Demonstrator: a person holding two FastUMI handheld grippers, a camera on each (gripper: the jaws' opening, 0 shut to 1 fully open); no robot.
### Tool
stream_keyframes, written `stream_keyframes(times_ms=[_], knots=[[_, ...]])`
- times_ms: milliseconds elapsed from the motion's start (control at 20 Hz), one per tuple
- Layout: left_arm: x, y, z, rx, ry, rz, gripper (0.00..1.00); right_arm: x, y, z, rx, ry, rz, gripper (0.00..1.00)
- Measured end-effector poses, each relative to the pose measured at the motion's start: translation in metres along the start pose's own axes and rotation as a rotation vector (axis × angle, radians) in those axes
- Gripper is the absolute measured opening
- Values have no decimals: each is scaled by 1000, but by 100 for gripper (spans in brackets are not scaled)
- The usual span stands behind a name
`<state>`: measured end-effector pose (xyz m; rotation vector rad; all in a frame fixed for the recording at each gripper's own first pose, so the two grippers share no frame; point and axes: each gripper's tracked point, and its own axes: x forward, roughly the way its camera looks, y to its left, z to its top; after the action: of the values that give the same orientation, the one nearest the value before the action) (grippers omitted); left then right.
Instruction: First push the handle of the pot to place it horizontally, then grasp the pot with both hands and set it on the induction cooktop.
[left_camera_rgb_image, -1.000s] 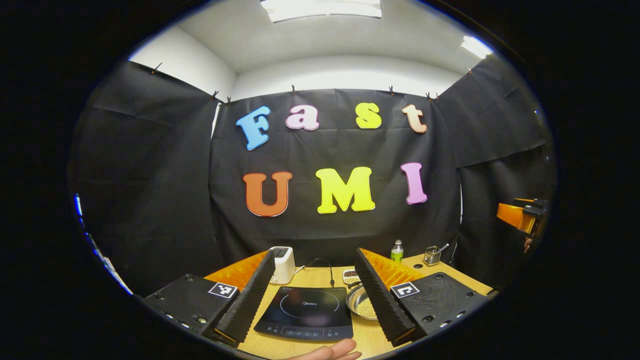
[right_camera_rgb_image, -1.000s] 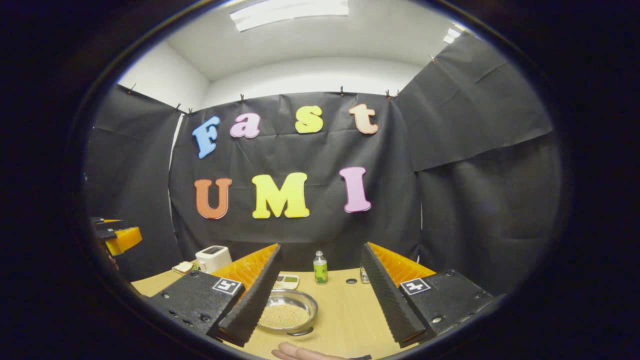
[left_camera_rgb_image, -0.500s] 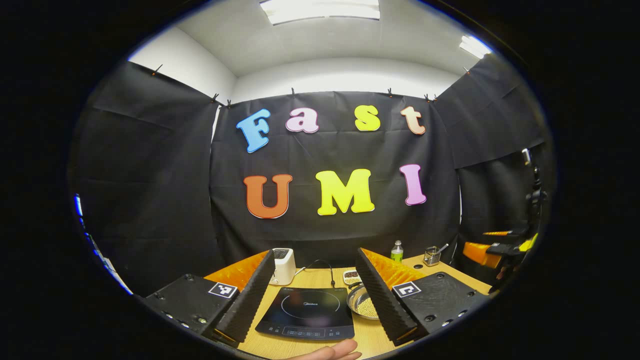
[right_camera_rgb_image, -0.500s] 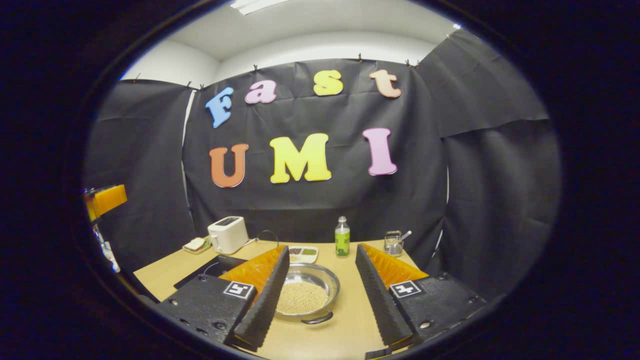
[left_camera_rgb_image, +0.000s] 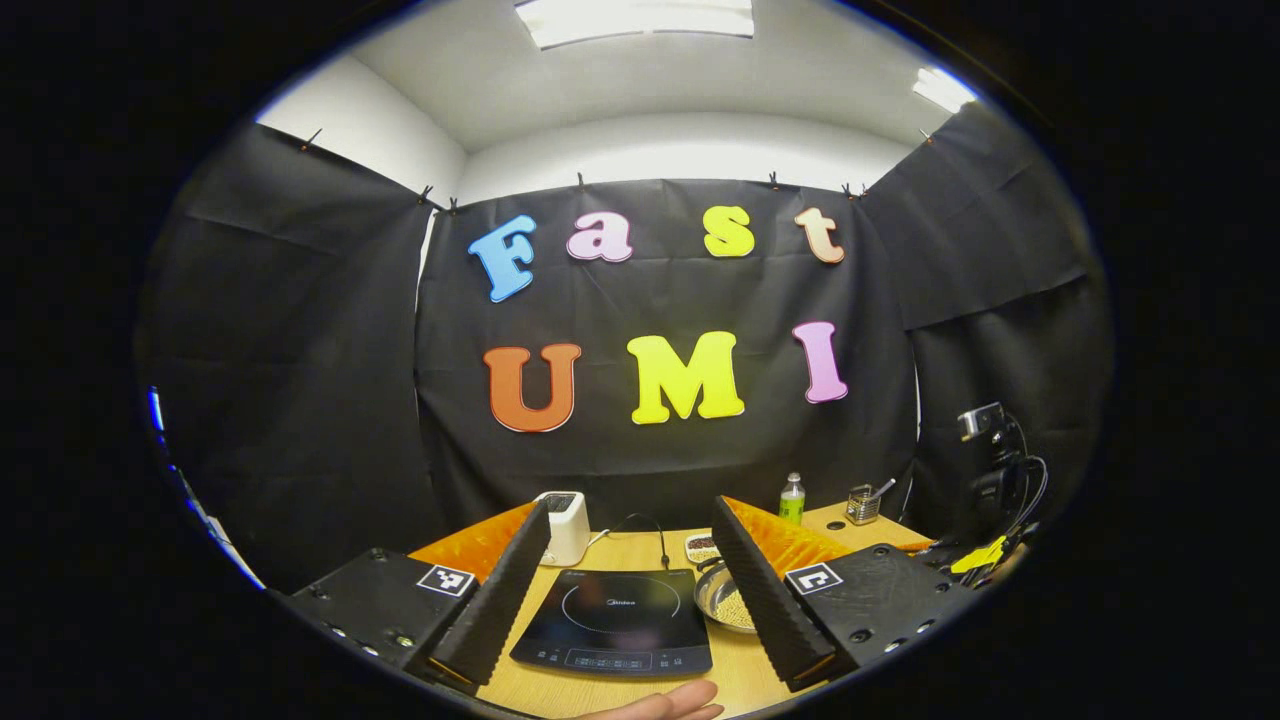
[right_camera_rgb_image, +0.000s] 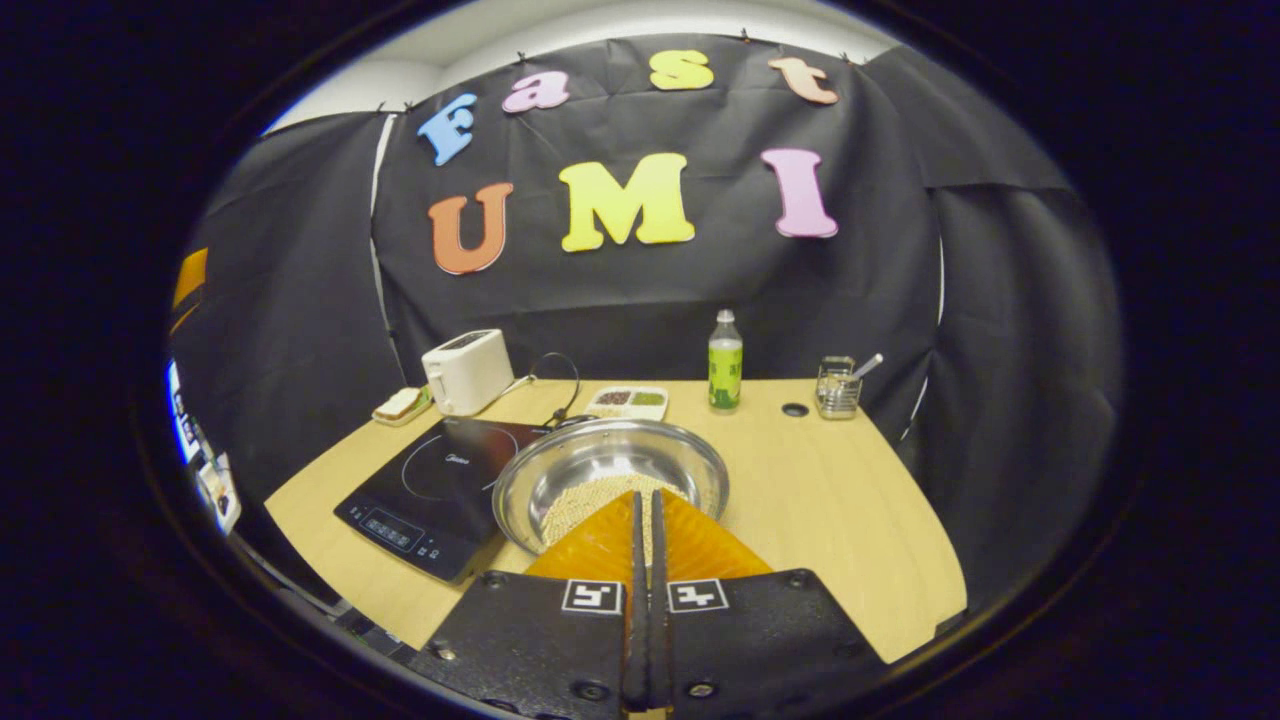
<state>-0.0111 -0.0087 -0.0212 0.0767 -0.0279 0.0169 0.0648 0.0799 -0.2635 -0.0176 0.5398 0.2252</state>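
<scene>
Handle-push step in hand; pot not yet on cooktop.

Left gripper view: left gripper (left_camera_rgb_image: 630, 590) hung spread wide and empty above the induction cooktop (left_camera_rgb_image: 612, 620); pot (left_camera_rgb_image: 724, 600) sat on the table (left_camera_rgb_image: 640, 552) just right of it.
Right gripper view: right gripper (right_camera_rgb_image: 646, 520) was clenched on nothing, its tips over the pot's (right_camera_rgb_image: 610, 482) near rim; the cooktop (right_camera_rgb_image: 435, 490) lay beside the pot. Handle hidden, so its pointing and long axis could not be read. Next move likely calls for a sideways nudge on the handle.
</scene>
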Motion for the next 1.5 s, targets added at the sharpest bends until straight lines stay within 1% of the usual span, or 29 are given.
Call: stream_keyframes(times_ms=[50,100,200,250,300,400,450,500,600,700,800,850,900,1000,1050,1100,1200,1250,1300,1350,1400,1450,1500], knots=[[0,0,-1,-2,1,0,97,5,-1,-10,-13,24,-2,1],[-1,2,-3,-3,2,0,96,10,-2,-18,-28,43,-6,4],[-2,4,-5,-5,4,6,97,19,-2,-33,-56,80,-11,4],[-2,5,-7,-4,7,6,97,24,4,-41,-63,93,11,0],[0,5,-10,-6,9,6,97,27,12,-49,-69,115,43,4],[4,6,-18,-10,25,7,97,30,23,-66,-84,148,83,4],[5,8,-22,-11,34,12,97,31,25,-73,-97,157,90,1],[7,9,-25,-12,41,14,97,32,28,-79,-104,161,98,4],[9,11,-32,-11,52,23,97,35,36,-90,-117,163,118,4],[11,14,-34,-9,51,28,97,39,36,-102,-134,169,123,4],[14,21,-37,-4,53,48,97,46,34,-117,-134,200,122,4],[16,24,-36,-6,45,59,97,48,35,-123,-124,221,134,7],[18,24,-36,-8,42,62,97,51,34,-126,-115,237,140,0],[23,23,-37,-12,44,57,97,55,25,-122,-129,236,115,1],[27,20,-35,-14,45,49,97,57,21,-121,-136,232,103,4],[30,18,-32,-19,44,39,97,58,21,-120,-125,238,110,0],[39,11,-24,-26,35,16,97,59,23,-126,-88,274,138,4],[42,8,-21,-25,32,3,97,58,22,-128,-86,291,148,1],[46,8,-19,-26,28,-5,97,58,22,-128,-90,297,161,1],[51,7,-16,-28,23,-9,97,57,20,-129,-89,304,169,1],[55,8,-14,-35,22,-8,97,57,16,-129,-84,311,169,4],[59,10,-14,-46,25,-3,96,55,12,-129,-76,319,168,1],[63,14,-15,-60,26,2,97,55,8,-127,-67,326,169,4]])
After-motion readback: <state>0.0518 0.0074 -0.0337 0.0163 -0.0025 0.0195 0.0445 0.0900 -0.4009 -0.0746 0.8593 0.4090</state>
